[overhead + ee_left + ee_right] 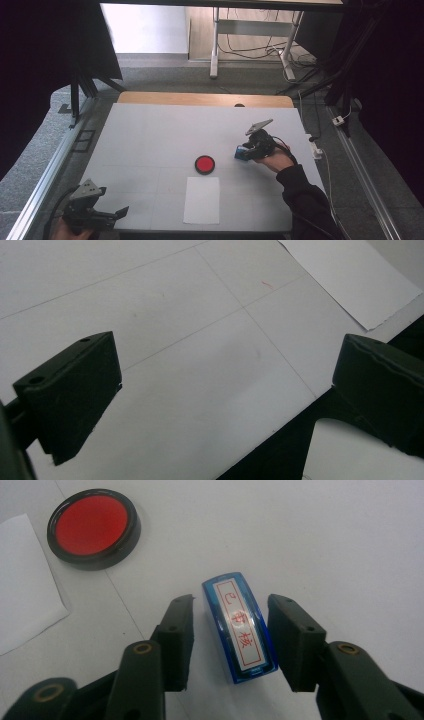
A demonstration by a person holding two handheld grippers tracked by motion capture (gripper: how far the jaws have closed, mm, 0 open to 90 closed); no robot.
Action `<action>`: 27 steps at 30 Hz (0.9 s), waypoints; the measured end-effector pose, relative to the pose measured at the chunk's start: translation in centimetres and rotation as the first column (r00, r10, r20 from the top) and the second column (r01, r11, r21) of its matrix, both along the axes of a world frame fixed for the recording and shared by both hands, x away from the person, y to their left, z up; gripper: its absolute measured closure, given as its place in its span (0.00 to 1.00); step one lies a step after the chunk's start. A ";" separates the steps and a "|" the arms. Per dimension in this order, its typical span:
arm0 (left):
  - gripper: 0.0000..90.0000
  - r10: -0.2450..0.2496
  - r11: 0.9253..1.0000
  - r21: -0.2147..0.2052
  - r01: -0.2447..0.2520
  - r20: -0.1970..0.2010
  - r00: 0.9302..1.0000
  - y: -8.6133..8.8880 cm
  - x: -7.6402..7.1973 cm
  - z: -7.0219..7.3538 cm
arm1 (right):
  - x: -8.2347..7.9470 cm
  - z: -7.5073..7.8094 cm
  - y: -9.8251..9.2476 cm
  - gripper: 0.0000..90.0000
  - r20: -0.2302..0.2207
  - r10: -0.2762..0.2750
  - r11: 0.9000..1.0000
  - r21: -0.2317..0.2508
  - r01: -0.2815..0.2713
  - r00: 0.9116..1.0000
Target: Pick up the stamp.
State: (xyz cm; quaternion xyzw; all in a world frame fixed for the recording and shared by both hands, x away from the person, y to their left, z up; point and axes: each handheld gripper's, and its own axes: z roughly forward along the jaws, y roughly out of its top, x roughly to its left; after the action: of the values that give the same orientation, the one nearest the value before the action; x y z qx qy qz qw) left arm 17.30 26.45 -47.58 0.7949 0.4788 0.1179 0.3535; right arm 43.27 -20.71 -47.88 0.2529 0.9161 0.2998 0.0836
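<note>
Bare table [150,140] around ink pad [205,164], paper [201,200].

Glossy blue plastic stamp [239,625]; shiny red pad [93,526] in a black rim; matt white paper [201,200]; smooth matt grey surface [150,140].

Blue stamp [239,626] with white label, red characters inside a red frame. Red ink pad [93,526] rimmed in black. White paper sheet [201,199] on pale grey table [150,135]. Black tongs [230,640].
</note>
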 end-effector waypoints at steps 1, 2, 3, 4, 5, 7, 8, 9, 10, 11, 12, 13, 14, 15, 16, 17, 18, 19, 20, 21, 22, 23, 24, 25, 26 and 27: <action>0.00 -0.001 1.000 0.001 0.001 0.000 1.000 0.0 0.0 0.0 | 0.0 0.0 0.0 0.63 0.002 0.003 1.000 -0.002 -0.003 1.000; 0.00 0.000 1.000 0.001 0.000 0.000 1.000 0.0 0.0 0.0 | 0.1 0.0 0.0 0.65 0.004 0.005 1.000 -0.004 -0.005 1.000; 0.00 -0.001 1.000 0.003 0.001 0.000 1.000 0.0 0.0 0.0 | 0.1 0.0 0.0 0.67 0.004 0.008 1.000 -0.005 -0.008 1.000; 0.00 -0.003 1.000 0.001 0.003 -0.002 1.000 0.0 0.0 0.0 | 0.1 0.1 0.0 0.70 0.004 0.009 1.000 -0.005 -0.009 1.000; 0.00 -0.003 1.000 0.001 0.003 -0.002 1.000 0.0 0.0 0.0 | 0.1 0.1 -0.1 0.75 0.002 0.009 1.000 -0.003 -0.009 1.000; 0.00 -0.001 1.000 0.002 0.001 -0.002 1.000 0.0 0.0 0.0 | 0.1 0.1 -0.1 0.78 0.001 0.013 1.000 -0.001 -0.013 1.000; 0.00 -0.001 1.000 0.003 0.001 -0.001 1.000 0.0 0.0 0.0 | 0.1 0.1 -0.1 0.78 0.000 0.014 1.000 -0.002 -0.014 1.000; 0.00 -0.001 1.000 0.002 0.002 -0.003 1.000 0.0 0.0 0.0 | 0.1 0.2 -0.1 0.79 0.004 0.015 1.000 -0.005 -0.015 1.000; 0.00 -0.003 1.000 0.003 0.003 -0.004 1.000 0.0 0.0 0.0 | 0.1 0.2 0.0 0.79 -0.001 0.013 1.000 -0.006 -0.013 1.000; 0.00 -0.004 1.000 0.005 0.004 -0.004 1.000 0.0 0.0 0.0 | 0.1 0.2 0.0 0.79 0.000 0.013 1.000 -0.008 -0.013 1.000; 0.00 -0.004 1.000 0.005 0.004 -0.004 1.000 0.0 0.0 0.0 | 0.1 0.2 0.0 0.79 -0.003 0.014 1.000 -0.006 -0.014 1.000; 0.00 -0.004 1.000 0.005 0.004 -0.004 1.000 0.0 0.0 0.0 | 0.1 0.3 0.0 0.79 -0.006 0.015 1.000 -0.001 -0.015 1.000; 0.00 -0.003 1.000 0.005 0.003 -0.003 1.000 0.0 0.0 0.0 | 0.1 0.3 0.0 0.79 -0.008 0.015 1.000 0.005 -0.015 1.000; 0.00 -0.003 1.000 0.006 0.003 -0.003 1.000 0.0 0.0 0.0 | 0.1 0.4 0.0 0.79 -0.008 0.016 1.000 0.005 -0.016 1.000; 0.00 -0.003 1.000 0.006 0.003 -0.003 1.000 0.0 0.0 0.0 | 0.0 0.5 0.0 0.79 -0.006 0.015 1.000 0.006 -0.015 1.000; 0.00 -0.003 1.000 0.006 0.003 -0.003 1.000 0.0 0.0 0.0 | 0.0 0.6 -0.1 0.79 0.001 0.021 1.000 0.003 -0.021 1.000; 0.00 -0.003 1.000 0.007 0.003 -0.002 1.000 0.0 0.0 0.0 | -0.1 0.7 -0.1 0.79 0.004 0.020 1.000 0.005 -0.020 1.000; 0.00 -0.003 1.000 0.007 0.003 -0.002 1.000 0.0 0.0 0.0 | -0.2 0.8 -0.1 0.79 0.009 0.022 1.000 0.004 -0.022 1.000; 0.00 -0.003 1.000 0.007 0.003 -0.002 1.000 0.0 0.0 0.0 | -0.2 0.9 -0.1 0.79 0.012 0.023 1.000 0.003 -0.023 1.000; 0.00 -0.003 1.000 0.007 0.003 -0.002 1.000 0.0 0.0 0.0 | -0.3 1.0 -0.1 0.79 0.013 0.022 1.000 0.004 -0.022 1.000; 0.00 -0.003 1.000 0.007 0.003 -0.002 1.000 0.0 0.0 0.0 | -0.4 1.1 -0.1 0.79 0.015 0.019 1.000 0.004 -0.019 1.000; 0.00 -0.002 1.000 0.007 0.002 -0.002 1.000 0.0 0.0 0.0 | -0.5 1.1 -0.1 0.79 0.017 0.018 1.000 0.004 -0.019 1.000; 0.00 0.000 1.000 0.005 0.000 -0.001 1.000 0.0 0.0 0.0 | -0.6 1.2 -0.1 0.79 0.018 0.019 1.000 0.005 -0.019 1.000; 0.00 0.000 1.000 0.004 0.000 -0.001 1.000 0.0 0.0 0.0 | -0.7 1.3 0.0 0.79 0.022 0.016 1.000 0.006 -0.017 1.000; 0.00 -0.003 1.000 0.002 0.003 -0.005 1.000 0.0 0.0 0.0 | -0.8 1.4 0.0 0.79 0.022 0.013 1.000 0.006 -0.013 1.000; 0.00 -0.005 1.000 0.004 0.005 -0.007 1.000 0.0 0.0 0.0 | -0.9 1.5 0.0 0.79 0.024 0.015 1.000 0.009 -0.015 1.000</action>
State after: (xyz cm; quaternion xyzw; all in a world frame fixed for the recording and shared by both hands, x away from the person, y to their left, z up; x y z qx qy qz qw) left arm 17.29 26.44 -47.57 0.7972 0.4778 0.1151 0.3507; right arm 42.39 -20.73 -46.34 0.2429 0.9155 0.3076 0.0912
